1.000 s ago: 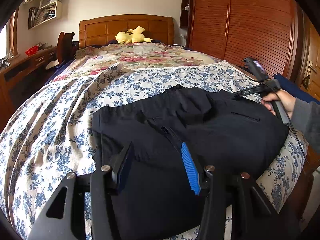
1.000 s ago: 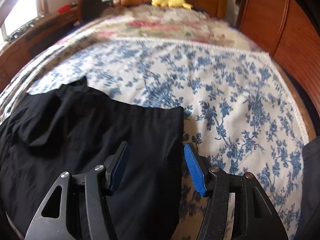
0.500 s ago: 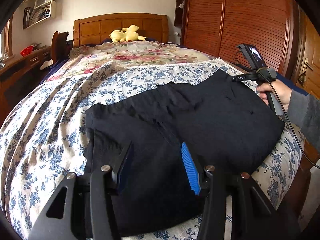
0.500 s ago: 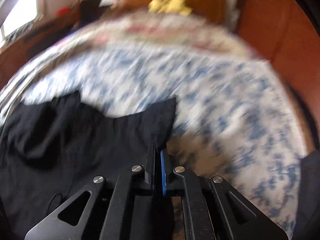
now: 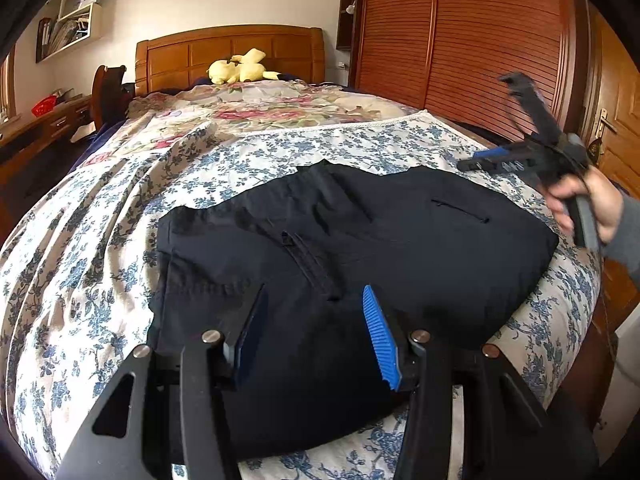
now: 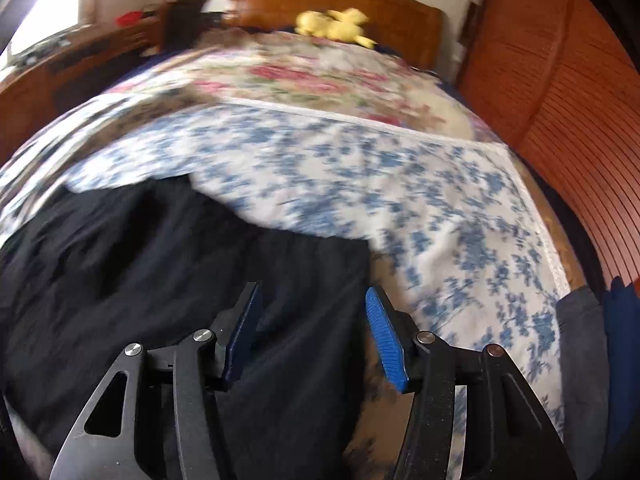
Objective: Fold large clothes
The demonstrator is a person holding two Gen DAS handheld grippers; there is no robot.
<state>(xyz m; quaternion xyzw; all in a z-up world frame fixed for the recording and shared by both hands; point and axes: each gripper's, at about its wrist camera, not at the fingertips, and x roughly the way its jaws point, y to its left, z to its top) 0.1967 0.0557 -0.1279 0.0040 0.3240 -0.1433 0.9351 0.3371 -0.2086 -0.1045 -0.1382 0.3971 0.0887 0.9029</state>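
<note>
My right claw [image 6: 312, 332] has just been opening with nothing between its pads, my left claw [image 5: 312, 332] gapes empty (both above the black trousers [image 5: 400, 232]) at the bed's [image 5: 100, 248] six o'clock edge.

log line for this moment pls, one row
stage: mid-fold | dark trousers: folded, lying on bed | left tool: open above them | right tool: just reopened, holds nothing

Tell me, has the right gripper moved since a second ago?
Yes. The right gripper, jaws just opening on nothing, has lifted off the black trousers toward the wardrobe.
</note>
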